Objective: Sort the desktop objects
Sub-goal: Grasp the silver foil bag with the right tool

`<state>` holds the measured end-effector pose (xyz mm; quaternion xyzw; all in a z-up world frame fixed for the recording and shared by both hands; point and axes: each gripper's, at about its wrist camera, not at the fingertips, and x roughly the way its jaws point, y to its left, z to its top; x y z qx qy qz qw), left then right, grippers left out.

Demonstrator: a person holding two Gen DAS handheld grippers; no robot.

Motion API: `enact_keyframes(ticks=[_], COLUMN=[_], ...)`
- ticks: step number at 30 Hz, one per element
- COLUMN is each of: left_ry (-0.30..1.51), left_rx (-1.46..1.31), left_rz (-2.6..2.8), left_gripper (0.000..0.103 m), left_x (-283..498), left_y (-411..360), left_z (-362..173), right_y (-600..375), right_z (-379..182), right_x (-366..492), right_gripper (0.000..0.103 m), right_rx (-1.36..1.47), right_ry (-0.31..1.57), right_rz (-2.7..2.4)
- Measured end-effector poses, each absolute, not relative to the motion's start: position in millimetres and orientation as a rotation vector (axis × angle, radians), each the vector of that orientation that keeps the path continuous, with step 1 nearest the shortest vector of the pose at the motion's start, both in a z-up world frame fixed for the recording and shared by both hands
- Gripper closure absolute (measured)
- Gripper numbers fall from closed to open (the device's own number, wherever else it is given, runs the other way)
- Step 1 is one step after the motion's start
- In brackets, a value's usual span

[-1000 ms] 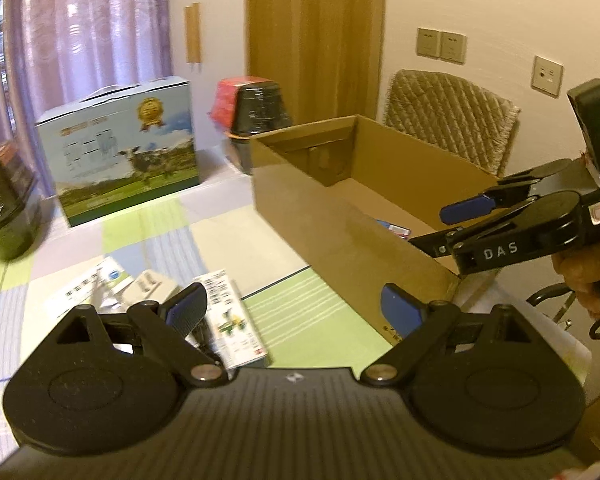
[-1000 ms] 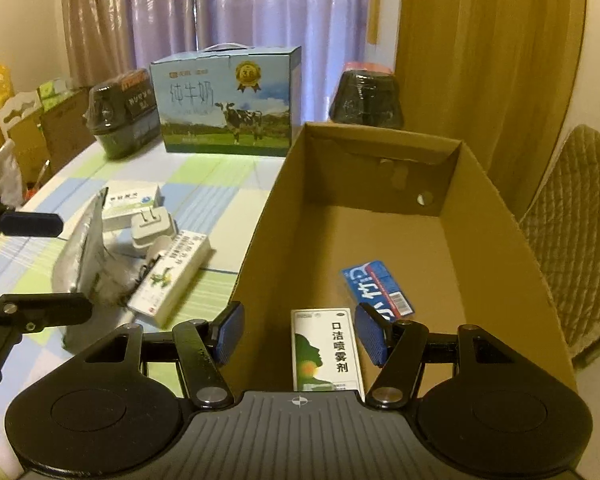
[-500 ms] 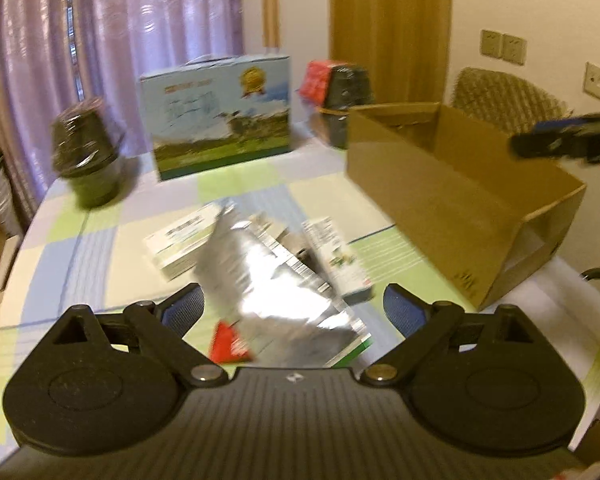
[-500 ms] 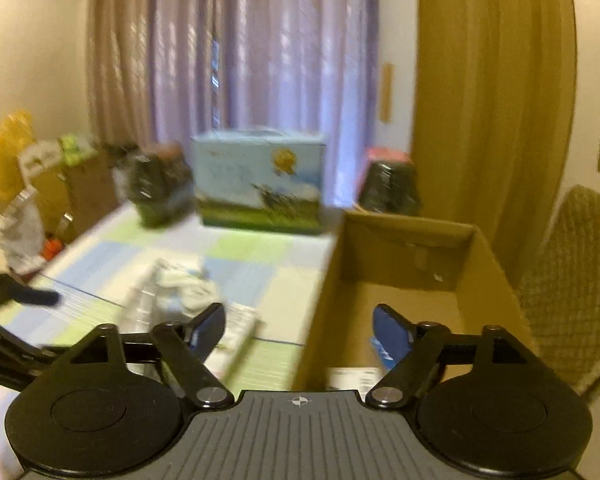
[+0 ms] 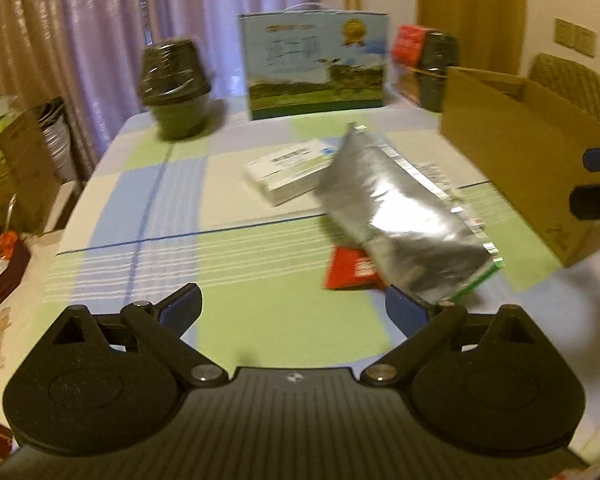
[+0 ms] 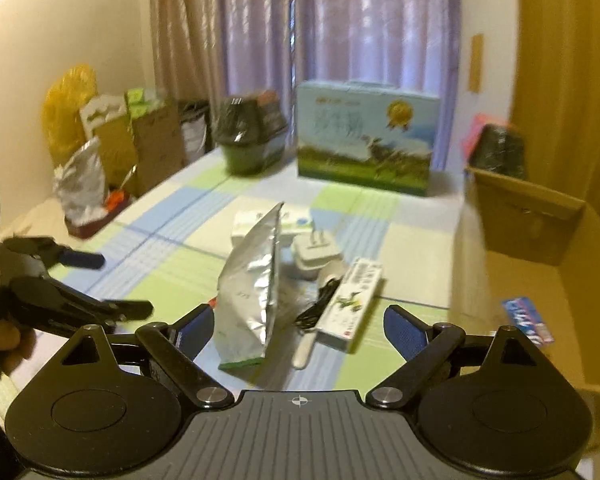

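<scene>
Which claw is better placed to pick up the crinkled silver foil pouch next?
Left, probably. The left claw is open with the crinkled silver foil pouch just ahead, by its right finger. The right claw is open too, but sits by the brown cardboard box.

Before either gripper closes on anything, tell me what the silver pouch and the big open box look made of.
Silver pouch: looks like metallised foil film, glossy; it shows bright glare, creases and a crimped edge seam.
Open box: plain brown corrugated cardboard by its look, matte, with folded flaps and raw cut edges, though motion blur hides the fluting.
</scene>
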<state>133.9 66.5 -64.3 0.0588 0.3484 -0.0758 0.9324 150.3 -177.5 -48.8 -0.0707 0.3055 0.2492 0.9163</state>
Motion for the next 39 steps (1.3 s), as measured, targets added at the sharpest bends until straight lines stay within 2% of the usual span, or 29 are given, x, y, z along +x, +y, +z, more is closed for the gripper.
enact_keyframes(ticks=[10, 23, 24, 27, 30, 39], left_ry=[0.715, 0.770, 0.769, 0.767, 0.761, 0.758], left_rx=[0.213, 0.256, 0.258, 0.250, 0.264, 0.320], left_rz=[-0.148, -0.192, -0.197, -0.210, -0.234, -0.356], left_gripper=[0.004, 0.004, 0.004, 0.004, 0.004, 0.004], left_x=[151.8, 174.0, 174.1, 175.0, 174.5, 176.2], left_y=[81.1, 78.0, 77.5, 76.3, 71.6, 46.8], left_z=[-71.4, -83.6, -83.9, -84.7, -86.0, -95.0], right_y=[-103.6, -73.0, -72.0, -70.5, -76.3, -134.0], right_z=[-86.7, -119.0, -120.2, -123.7, -121.4, -98.5], right_x=[211.9, 253.1, 254.0, 256.2, 252.8, 225.1], right_gripper=[0.014, 0.015, 0.018, 0.043, 0.053, 0.055], right_rx=[-0.240, -0.307, -0.312, -0.321, -0.298, -0.177], right_ry=[0.764, 0.859, 0.857, 0.876, 0.875, 0.856], right_rz=[0.568, 0.568, 0.568, 0.573, 0.577, 0.542])
